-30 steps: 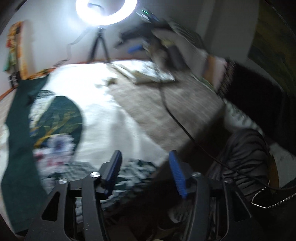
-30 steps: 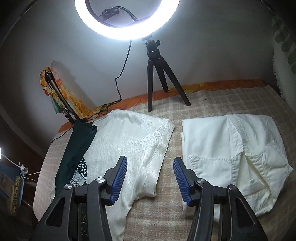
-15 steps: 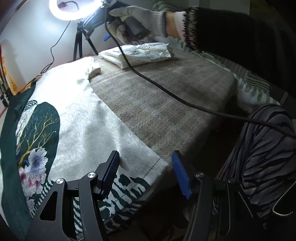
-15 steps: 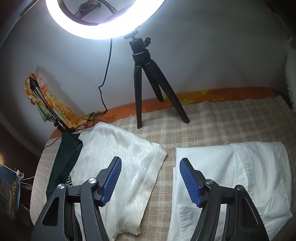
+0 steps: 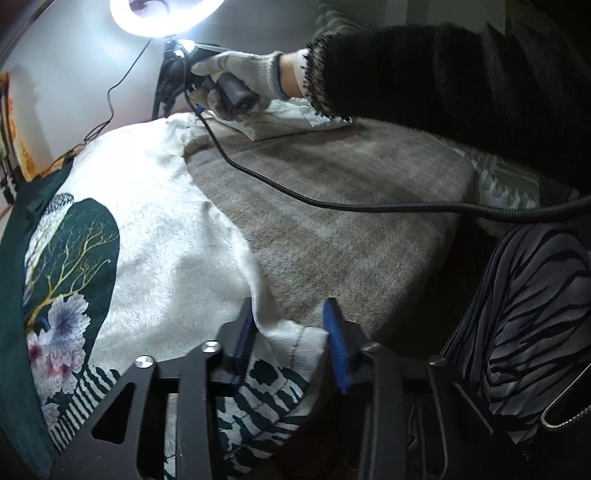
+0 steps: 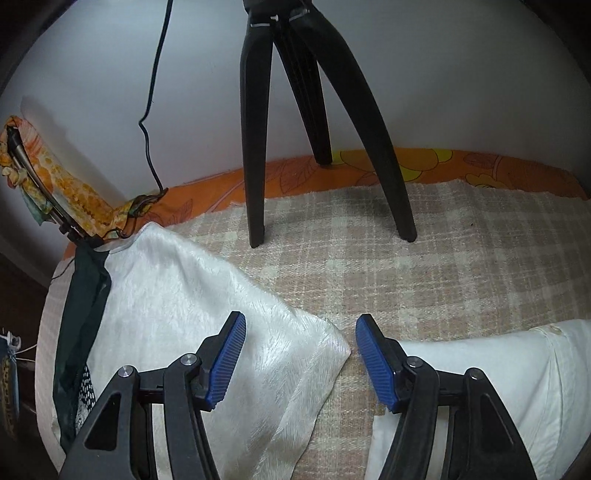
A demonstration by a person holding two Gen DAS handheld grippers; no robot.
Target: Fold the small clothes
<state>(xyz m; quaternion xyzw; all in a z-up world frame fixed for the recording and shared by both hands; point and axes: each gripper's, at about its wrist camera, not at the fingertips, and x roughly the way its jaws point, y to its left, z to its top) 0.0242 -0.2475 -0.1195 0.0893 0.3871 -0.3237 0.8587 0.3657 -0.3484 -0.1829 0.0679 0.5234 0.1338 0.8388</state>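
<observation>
The white printed garment [image 5: 159, 236] lies spread flat on the checked blanket [image 5: 332, 206], its plain white back turned up and a dark green panel with flowers and gold branches showing along one side. It is laid out this way so that two corners on the same edge can be lifted together and carried across for a fold.

The left gripper [image 5: 291, 343] sits at the near corner, where the white cloth gives way to a green-and-white leafy hem. Its jaws have just been closing, and that corner bunches up between the blue pads [image 5: 336, 350] — the cloth appears pinched, though the gap is not fully drawn in.

The right gripper [image 6: 299, 363] hangs over the far corner of the same garment [image 6: 207, 332], pointed steeply down. Its jaws stand well apart, one pad over the white fabric and the other over bare blanket, so the corner tip lies between them but nothing is gripped yet. In the left view the gloved right hand [image 5: 240, 77] holds that tool beyond the garment, its cable [image 5: 332, 199] trailing back across the blanket.

A second garment [image 6: 517, 369], white and already folded, rests just beside the right gripper, kept apart so that it stays clear of the work. The tripod [image 6: 314, 122] of the ring light [image 5: 166, 14] stands behind on the blanket — out of the fold's path.
</observation>
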